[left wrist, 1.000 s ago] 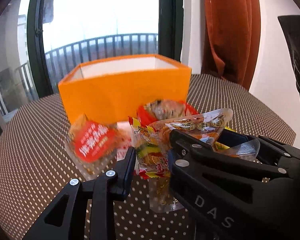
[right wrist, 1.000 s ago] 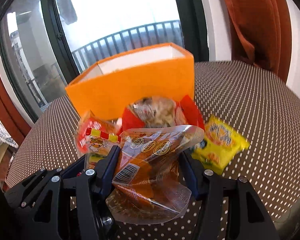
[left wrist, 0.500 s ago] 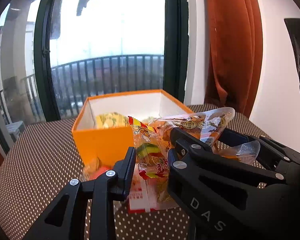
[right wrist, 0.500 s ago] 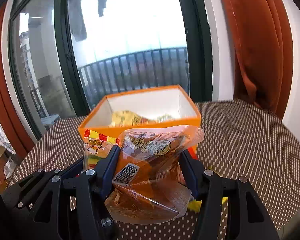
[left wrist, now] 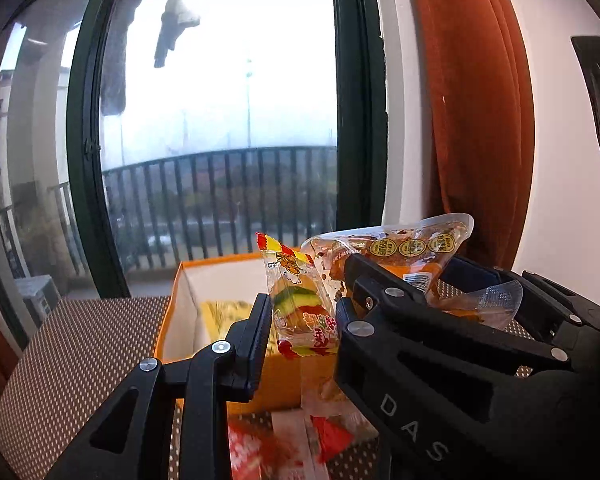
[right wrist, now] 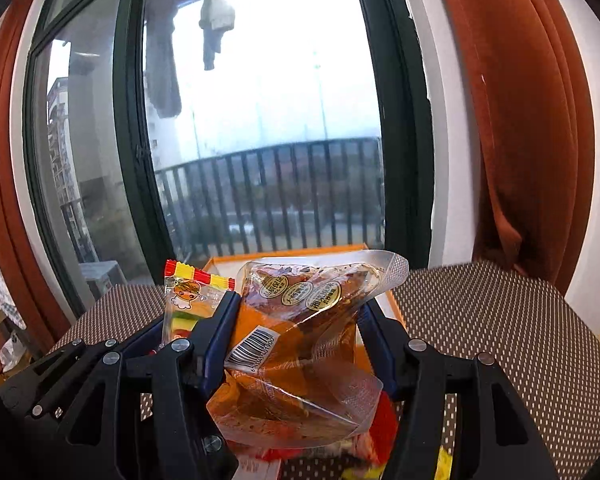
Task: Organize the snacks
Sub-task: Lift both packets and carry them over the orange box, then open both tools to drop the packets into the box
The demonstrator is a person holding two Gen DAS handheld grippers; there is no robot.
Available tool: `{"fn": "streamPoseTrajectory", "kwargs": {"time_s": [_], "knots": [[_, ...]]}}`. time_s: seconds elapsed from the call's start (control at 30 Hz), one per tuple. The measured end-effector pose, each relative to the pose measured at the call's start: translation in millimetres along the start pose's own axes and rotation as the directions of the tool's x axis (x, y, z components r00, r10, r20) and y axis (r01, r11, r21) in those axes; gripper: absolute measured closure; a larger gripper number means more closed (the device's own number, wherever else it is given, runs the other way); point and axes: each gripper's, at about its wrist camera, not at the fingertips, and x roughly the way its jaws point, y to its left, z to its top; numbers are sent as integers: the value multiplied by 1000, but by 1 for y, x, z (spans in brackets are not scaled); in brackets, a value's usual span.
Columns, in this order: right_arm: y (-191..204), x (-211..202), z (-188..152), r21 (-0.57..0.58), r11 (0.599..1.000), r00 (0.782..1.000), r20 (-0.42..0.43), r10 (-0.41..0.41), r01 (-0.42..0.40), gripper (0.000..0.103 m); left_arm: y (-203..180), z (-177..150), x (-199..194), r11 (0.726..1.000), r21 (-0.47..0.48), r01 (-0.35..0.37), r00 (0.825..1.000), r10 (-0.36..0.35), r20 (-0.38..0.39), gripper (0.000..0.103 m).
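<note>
1. Your left gripper pinches a small clear burger-gummy packet with a red-and-yellow crimped top; the pads press on its middle and its lower end hangs free below them.
2. Your right gripper is clamped on a larger clear pouch of orange-brown sauced snack, gripped across its waist, with the barcode facing the camera.
3. Both packets are held in the air, side by side and nearly touching, in front of the open orange box, which stands on the dotted brown table and already holds a yellow packet.
4. The gummy packet looks very light and crinkly; I judge the film slick, so hold it on the filled middle, not the flat seal.
5. The sauce pouch looks soft and squashy, probably heavier. A hard squeeze could burst a seam, so keep the grip across the firm contents.
6. More wrappers, red and white, lie on the table below the grippers, not yet boxed.
</note>
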Motion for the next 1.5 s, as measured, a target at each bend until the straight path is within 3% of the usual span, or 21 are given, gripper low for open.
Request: {"fn": "streamPoseTrajectory", "kwargs": {"time_s": [0.23,0.7,0.9,1.1,1.17,1.23,1.3,1.5], "knots": [[3,33,24,-15,1000,999,30,-22,22,41,15,18,32,1000,7,-8,1000,8,9,70],[1,135,51,22,999,999,-25,-37,38,41,48,47,129,999,-10,-45,996,44,-82,70],[-5,177,49,47,998,996,-87,-35,39,41,58,48,169,997,-28,-68,986,63,-151,70],[-6,218,38,50,998,978,-208,-24,35,41,71,32,204,993,-85,-77,961,51,-273,68],[-6,227,33,49,998,969,-245,-19,32,41,73,28,210,993,-90,-73,948,41,-317,64],[-7,231,28,62,998,961,-276,-9,27,41,73,22,214,993,-96,-68,928,28,-371,46],[-7,235,28,73,997,956,-295,5,17,41,73,20,216,992,-99,-76,919,31,-394,39],[9,236,28,62,998,945,-325,40,-21,41,79,22,208,992,-81,-99,910,58,-410,31]]}}
